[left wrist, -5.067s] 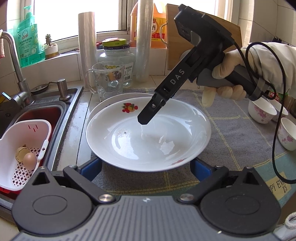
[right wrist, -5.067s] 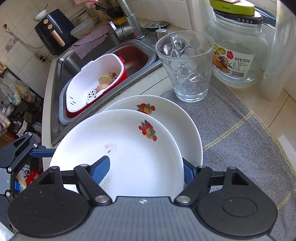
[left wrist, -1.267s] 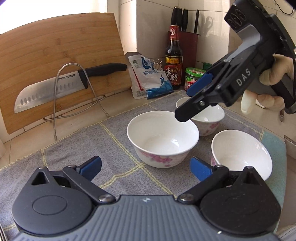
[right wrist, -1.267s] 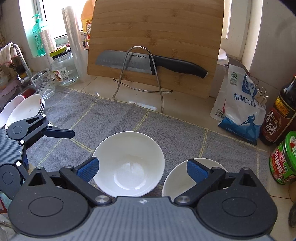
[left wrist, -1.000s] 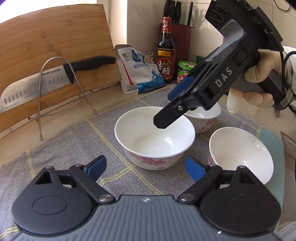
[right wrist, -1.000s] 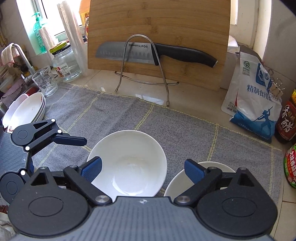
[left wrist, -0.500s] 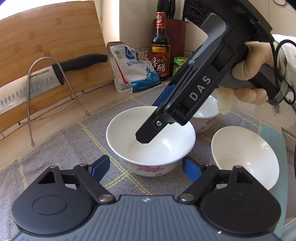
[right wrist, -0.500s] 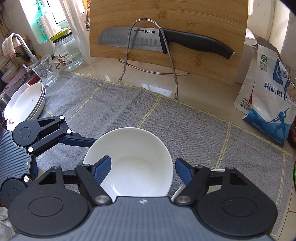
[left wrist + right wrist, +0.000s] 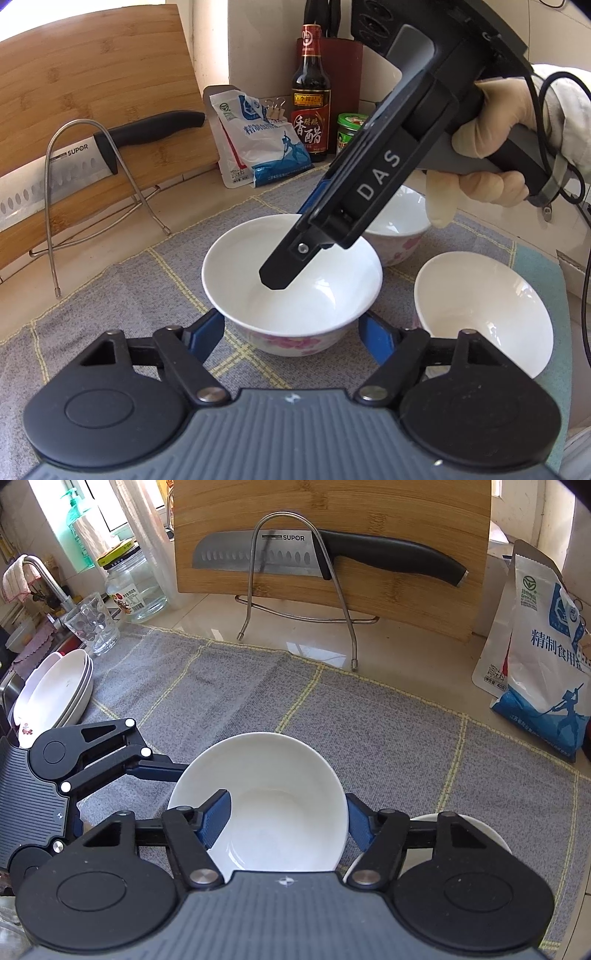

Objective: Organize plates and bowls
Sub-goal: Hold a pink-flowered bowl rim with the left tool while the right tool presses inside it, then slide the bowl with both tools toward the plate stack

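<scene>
Both grippers have closed in on the middle bowl (image 9: 291, 295): the right gripper (image 9: 286, 818) straddles its near rim with fingers apart, the left gripper (image 9: 291, 330) flanks it open, and the lift is judged imminent.

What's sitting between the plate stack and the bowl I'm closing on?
Only bare grey mat and the left gripper, seen in the right wrist view.

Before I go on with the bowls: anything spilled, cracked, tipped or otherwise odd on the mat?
Nothing stands out. The three bowls, the near one between both grippers' jaws, sit upright and look intact on the grey mat. The plates are stacked at its left end. No spill shows.
</scene>
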